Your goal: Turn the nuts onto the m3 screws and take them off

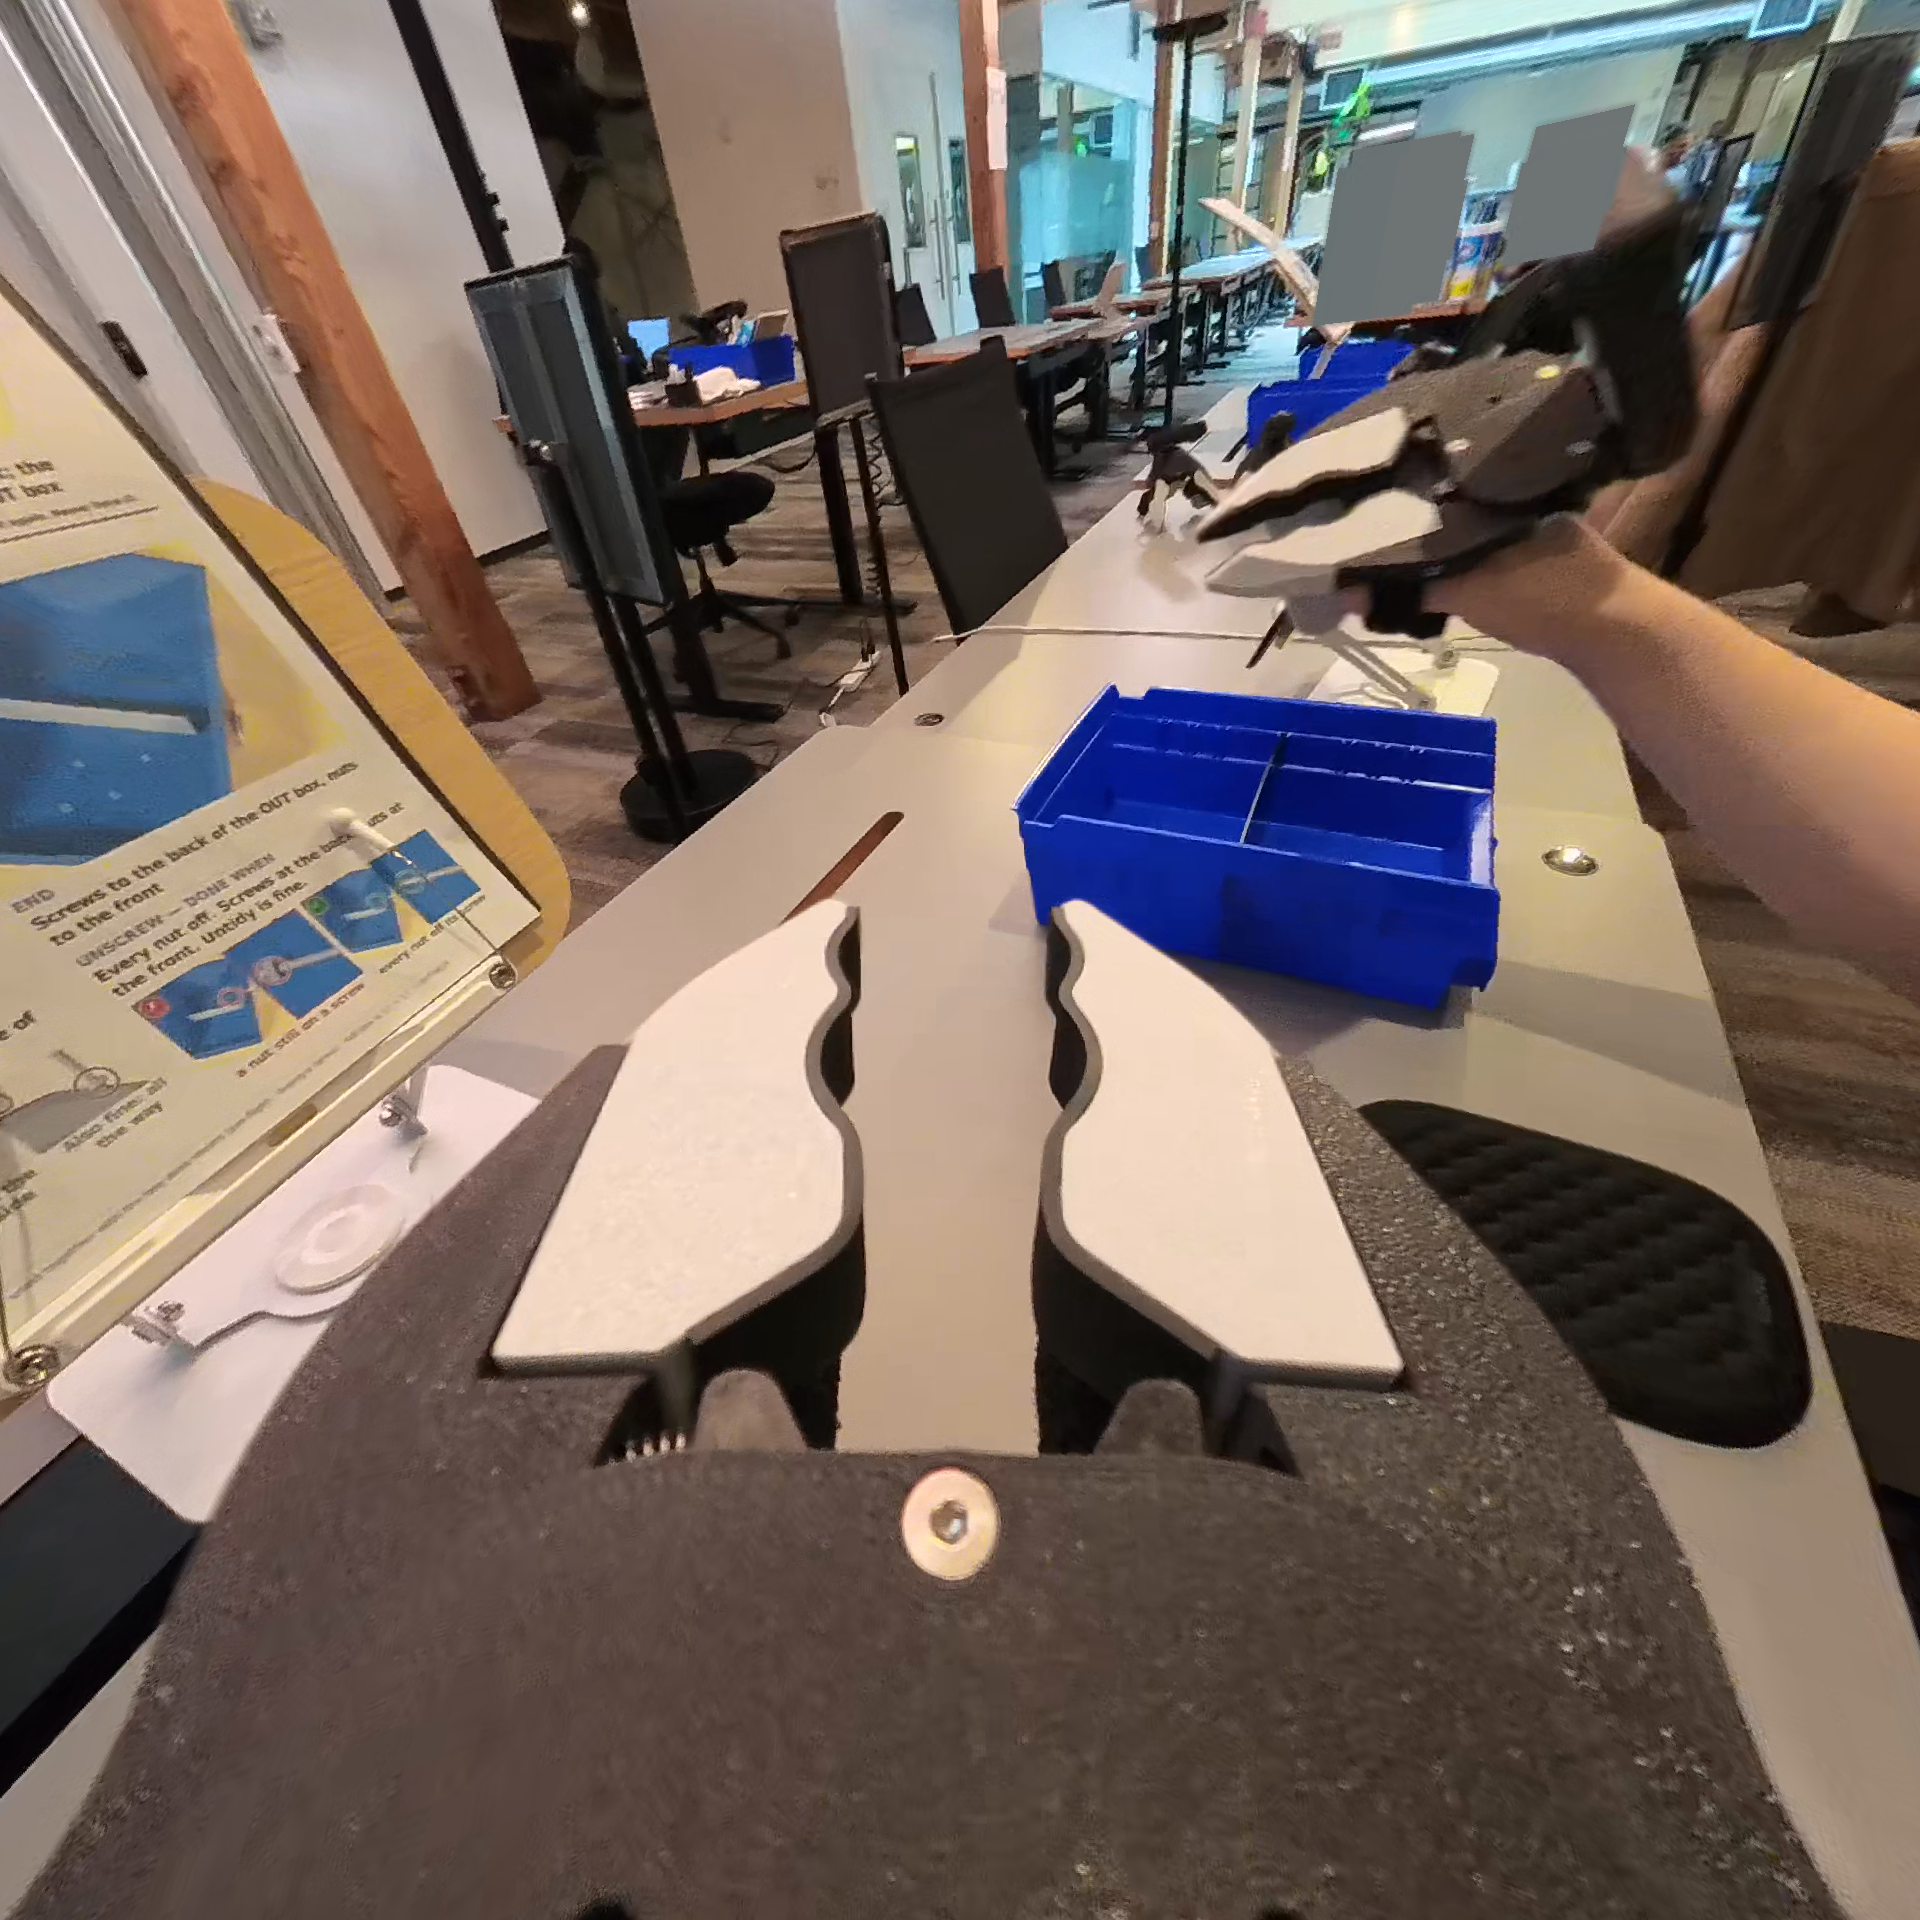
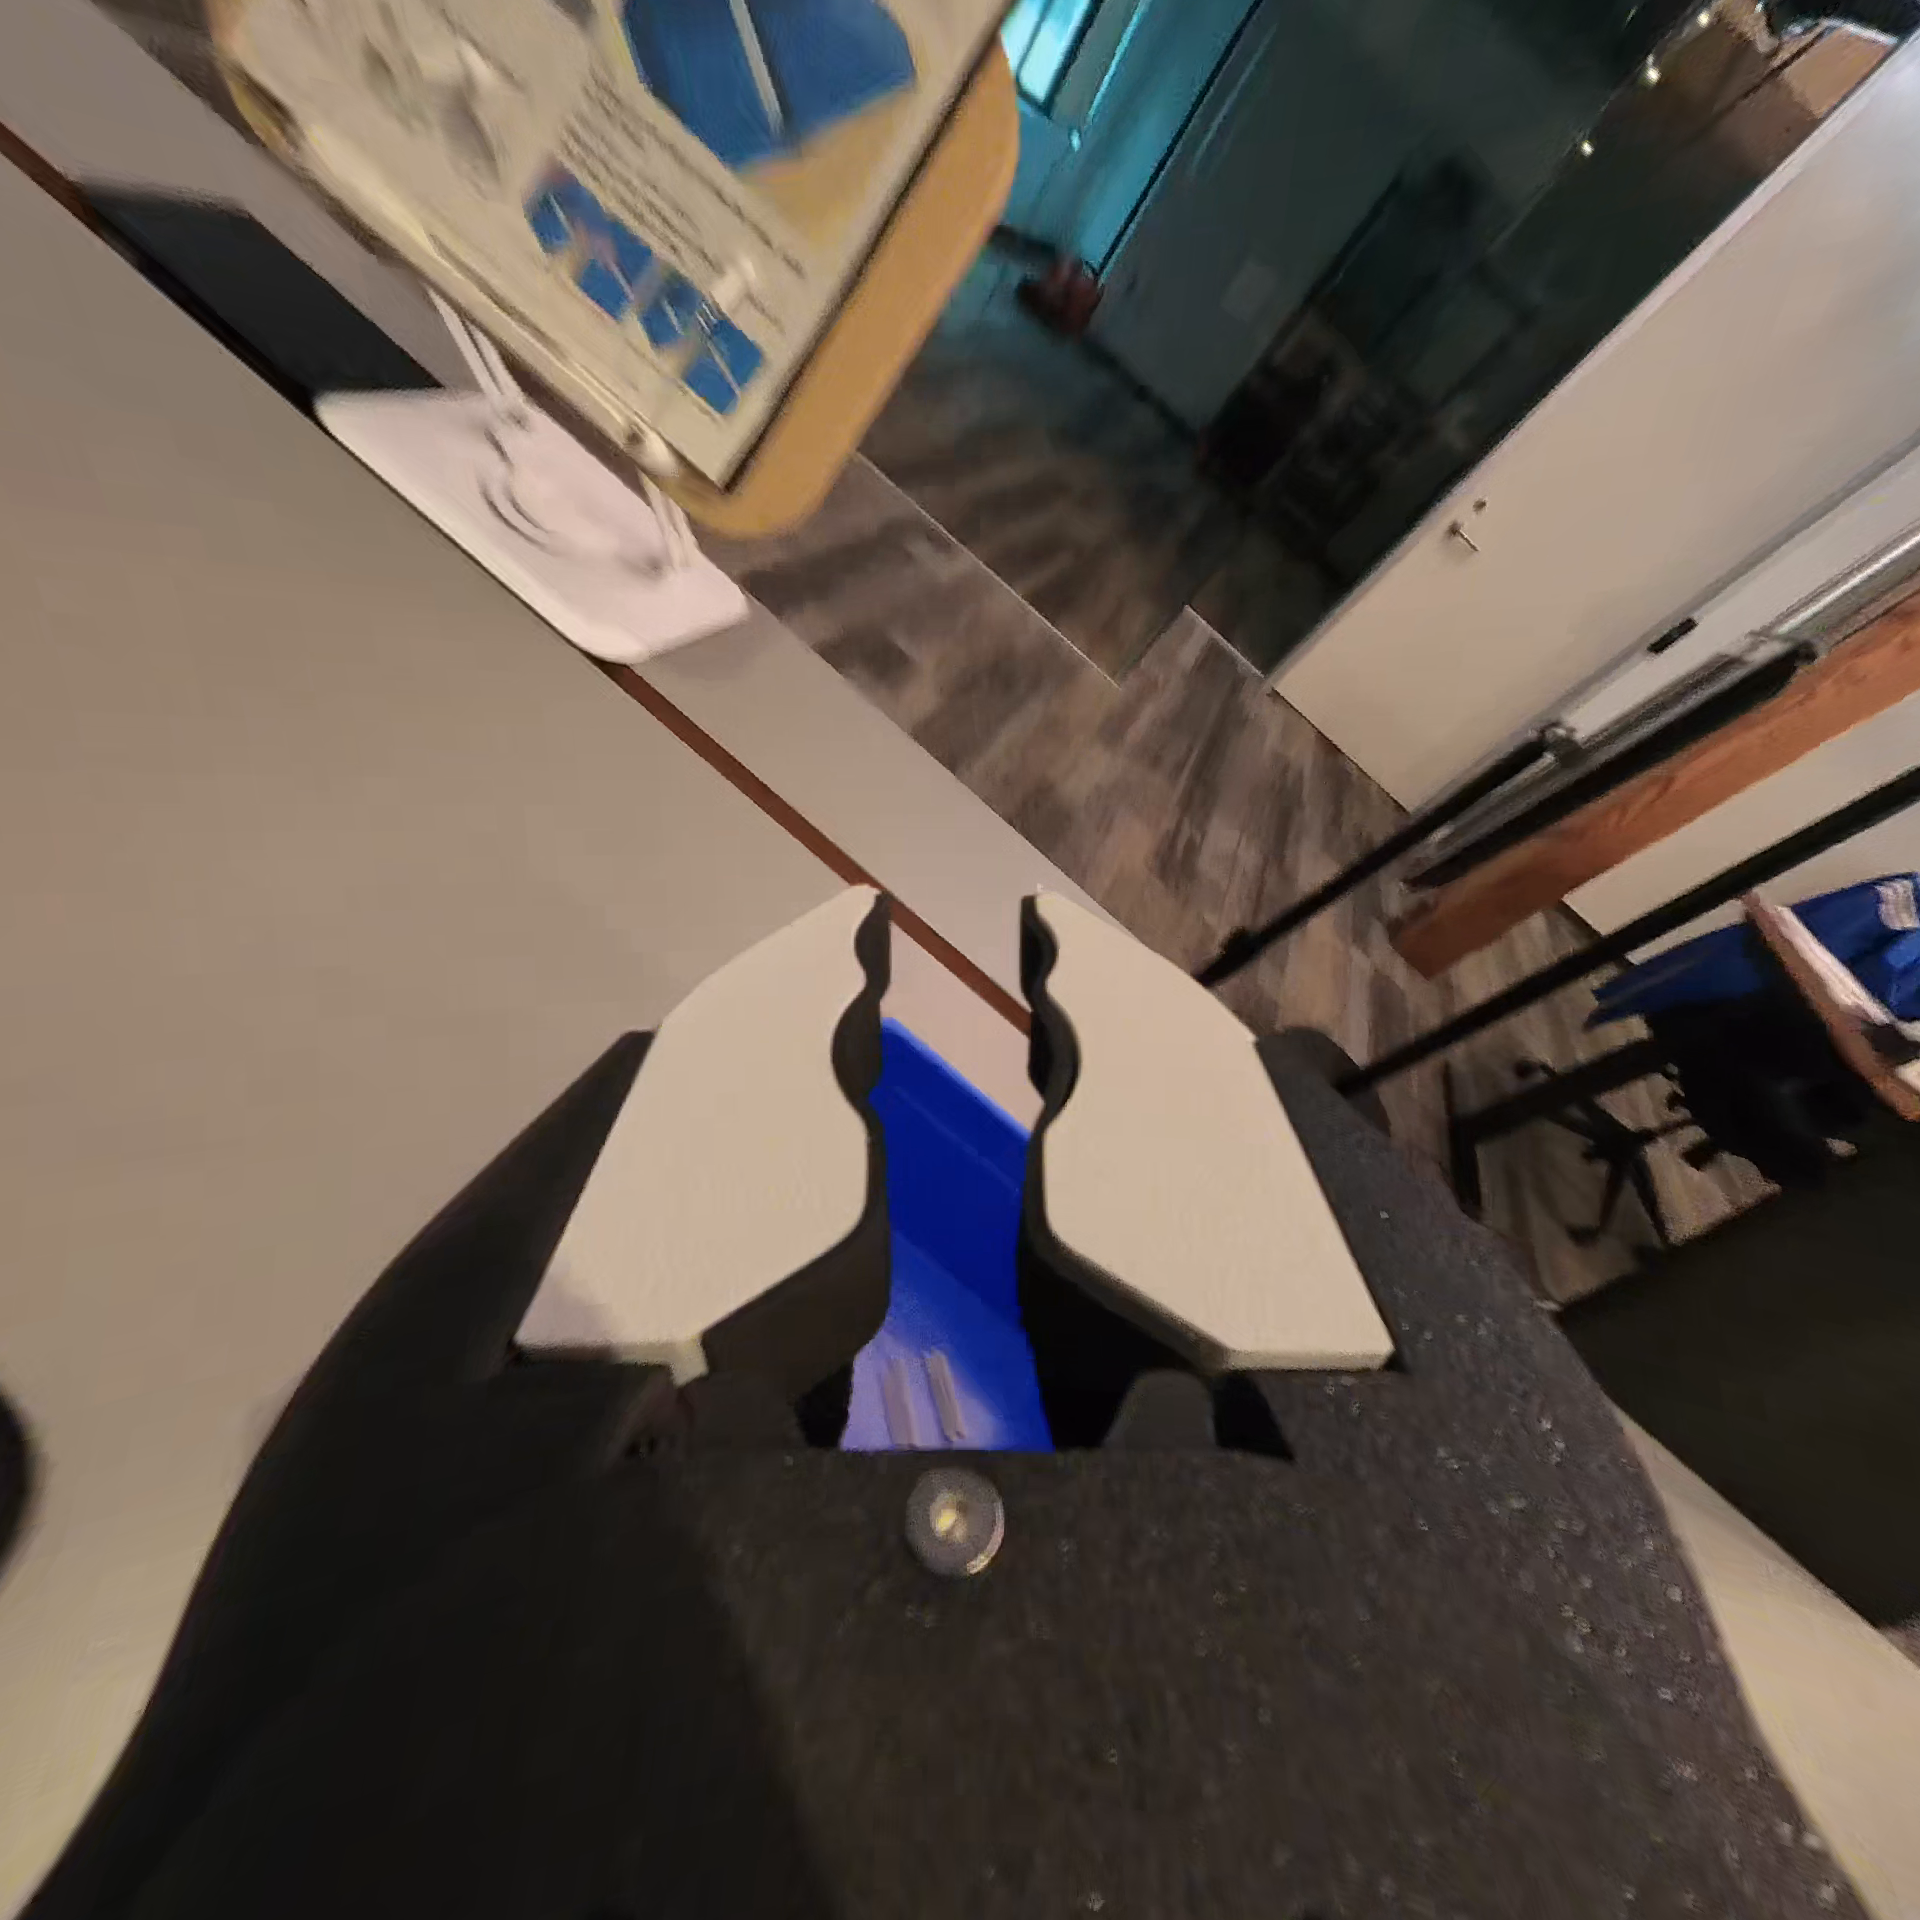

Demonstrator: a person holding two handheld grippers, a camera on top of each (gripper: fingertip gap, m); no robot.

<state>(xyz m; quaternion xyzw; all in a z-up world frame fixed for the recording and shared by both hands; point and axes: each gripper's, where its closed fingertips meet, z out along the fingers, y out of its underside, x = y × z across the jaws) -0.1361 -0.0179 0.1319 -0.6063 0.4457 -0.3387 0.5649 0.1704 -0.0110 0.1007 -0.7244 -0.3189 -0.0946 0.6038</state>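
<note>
Left wrist view looks along the left gripper (image 1: 954, 925), whose two grey fingers stand apart with nothing between them, only bare grey table (image 1: 727, 852) showing in the gap. Ahead and slightly right of the fingertips a blue bin (image 1: 1262, 883) sits on the table, split by dividers into compartments. No screws or nuts can be made out in the bin from this side. To the left an instruction card (image 1: 229, 831) leans on a wooden stand with a white base. A black textured pad (image 1: 1600, 1278) lies on the table to the right of the gripper body.

Farther off, above and beyond the bin, the right gripper (image 1: 1231, 530) hangs in the air, held by a hand (image 1: 1496, 592) with a bare forearm coming in from the right. Its fingers point left and lie close together; from here I cannot tell whether they touch.

Right wrist view is blurred and tilted. The right gripper (image 2: 954, 914) shows its fingers parted, a narrow gap between the wavy inner edges, holding nothing. Through that gap, low near the gripper body, part of the bin (image 2: 940, 1247) appears, and on its floor lie a few thin grey screws (image 2: 920, 1397) side by side. No nuts are clear enough to identify. The card (image 2: 582, 187) and its stand appear at upper left, beyond the table edge.
</note>
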